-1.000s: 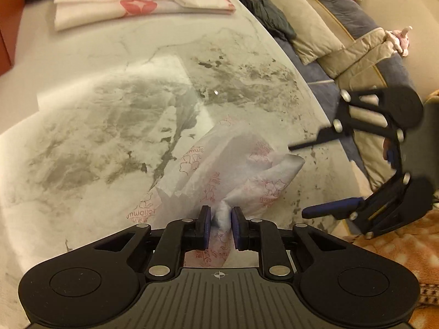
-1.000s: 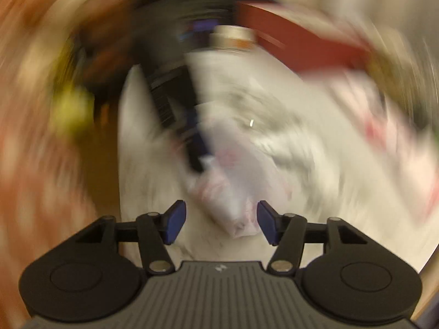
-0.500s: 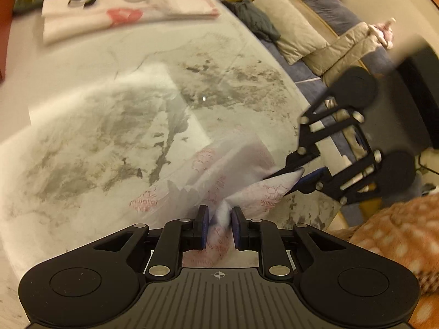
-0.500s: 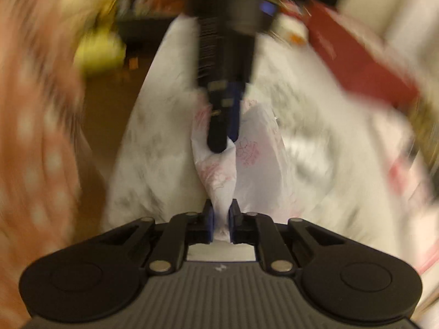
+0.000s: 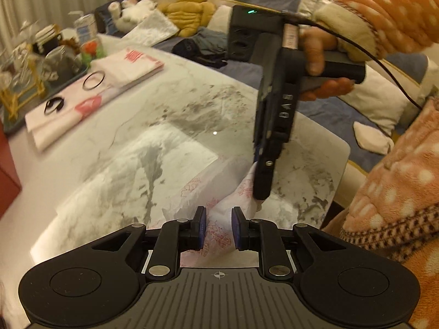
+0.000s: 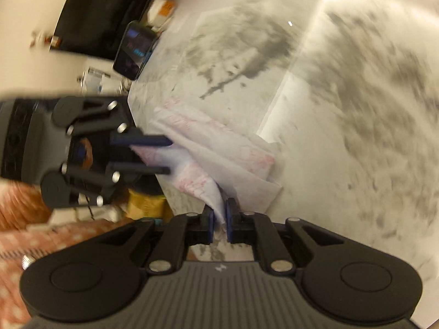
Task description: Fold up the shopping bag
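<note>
The shopping bag [image 5: 216, 192], thin white plastic with pink print, lies crumpled near the front right corner of the marble table [image 5: 170, 104]. My left gripper [image 5: 218, 227] stands slightly open, its blue pads on either side of a flat part of the bag. From the right a hand [image 5: 323, 82] holds my right gripper [image 5: 260, 196] pointing steeply down onto the bag's right side. The right wrist view shows the right gripper [image 6: 219, 219] shut on a pinched fold of the bag [image 6: 219, 159]. There the left gripper [image 6: 167, 155] comes in from the left, fingers apart around the bag's edge.
Folded white cloths [image 5: 90, 93] with two rings on them lie at the back left beside a tray of glassware [image 5: 33, 63]. A red box [image 5: 8, 172] stands at the left edge. A sofa with plush toys [image 5: 186, 8] runs behind. A phone [image 6: 134, 49] leans beyond the bag.
My right gripper shut on a fold of the bag and has swung steeply over it. The left gripper's pads have parted a little, and both views have turned.
</note>
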`<control>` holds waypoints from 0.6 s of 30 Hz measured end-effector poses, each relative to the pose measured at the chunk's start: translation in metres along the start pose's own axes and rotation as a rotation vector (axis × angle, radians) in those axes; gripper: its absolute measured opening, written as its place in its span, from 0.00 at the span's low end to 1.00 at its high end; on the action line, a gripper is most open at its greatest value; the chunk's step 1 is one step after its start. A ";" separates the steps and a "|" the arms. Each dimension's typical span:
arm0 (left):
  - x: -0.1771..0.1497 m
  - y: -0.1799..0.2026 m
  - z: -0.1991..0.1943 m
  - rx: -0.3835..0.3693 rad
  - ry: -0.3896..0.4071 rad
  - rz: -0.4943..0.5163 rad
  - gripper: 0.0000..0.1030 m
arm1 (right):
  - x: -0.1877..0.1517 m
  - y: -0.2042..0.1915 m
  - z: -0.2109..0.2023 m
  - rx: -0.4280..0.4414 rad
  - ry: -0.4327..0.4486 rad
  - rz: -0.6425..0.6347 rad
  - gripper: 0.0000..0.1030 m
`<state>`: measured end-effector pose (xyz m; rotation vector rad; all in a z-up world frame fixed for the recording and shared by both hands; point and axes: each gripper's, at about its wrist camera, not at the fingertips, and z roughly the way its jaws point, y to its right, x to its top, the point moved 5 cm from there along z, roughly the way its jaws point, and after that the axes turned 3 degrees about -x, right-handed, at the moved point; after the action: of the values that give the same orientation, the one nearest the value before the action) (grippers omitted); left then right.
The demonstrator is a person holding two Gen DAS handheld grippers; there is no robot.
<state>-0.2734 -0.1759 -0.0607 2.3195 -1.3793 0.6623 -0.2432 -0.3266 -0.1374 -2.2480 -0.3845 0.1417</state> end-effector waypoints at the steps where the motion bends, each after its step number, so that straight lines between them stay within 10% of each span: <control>1: 0.004 0.002 -0.002 -0.003 0.004 0.017 0.18 | 0.000 0.001 0.001 0.005 0.000 0.011 0.06; 11: 0.008 -0.002 0.016 0.002 -0.093 0.078 0.19 | 0.008 0.013 0.008 0.041 -0.004 0.096 0.04; 18: 0.008 -0.020 0.048 -0.008 -0.164 -0.100 0.18 | 0.008 0.008 0.011 0.020 -0.007 0.084 0.04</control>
<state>-0.2422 -0.1975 -0.0971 2.4640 -1.3206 0.4447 -0.2368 -0.3205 -0.1506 -2.2450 -0.2909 0.1974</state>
